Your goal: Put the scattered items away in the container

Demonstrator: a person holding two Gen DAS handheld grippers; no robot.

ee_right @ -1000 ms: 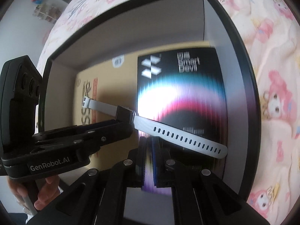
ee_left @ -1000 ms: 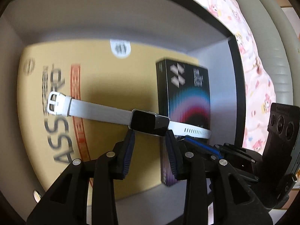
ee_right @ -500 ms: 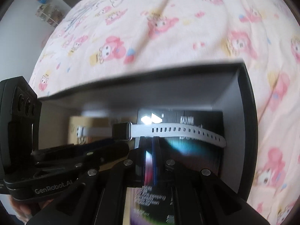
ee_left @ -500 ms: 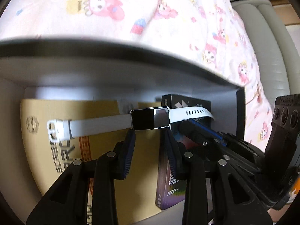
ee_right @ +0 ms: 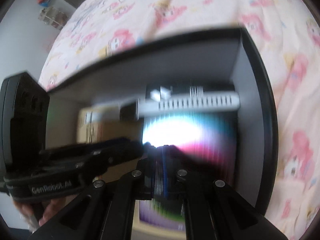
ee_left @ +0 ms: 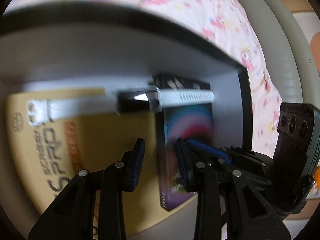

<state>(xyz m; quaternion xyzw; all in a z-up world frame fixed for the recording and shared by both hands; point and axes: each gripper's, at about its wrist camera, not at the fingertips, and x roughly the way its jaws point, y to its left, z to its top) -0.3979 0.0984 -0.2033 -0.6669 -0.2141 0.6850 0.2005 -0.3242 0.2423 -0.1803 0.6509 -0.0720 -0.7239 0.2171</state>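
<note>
**Left wrist view.** The left hand-held gripper [ee_left: 161, 164] is seen with its fingers apart and nothing between them. The watch [ee_left: 138, 100] lies inside the container [ee_left: 100, 60], close to the far wall. It is stretched across the yellow carton [ee_left: 112, 140] and the black box [ee_left: 188, 124], and is apart from both grippers. The right hand-held gripper [ee_left: 192, 142] reaches in from the right, with its tip over the black box. The container rests on a bed with a pink-patterned cover [ee_left: 220, 16].

The step in hand is judged to be the release of the watch and the clearing of the grippers. The left fingers should be kept apart while the gripper is drawn straight back out of the opening, so that the strap is not caught and dragged.

**Right wrist view.** The picture is heavily blurred. The fingers of the right hand-held gripper [ee_right: 160, 168] are drawn together, and no item can be made out between them. The watch [ee_right: 180, 102] is seen well ahead of the fingertips, near the far wall of the container [ee_right: 252, 92]. The left hand-held gripper [ee_right: 138, 150] crosses in from the left.

The two grippers are close together, so they should be withdrawn one at a time. The container wall should not be struck, since a knock could shift the watch off the boxes.
</note>
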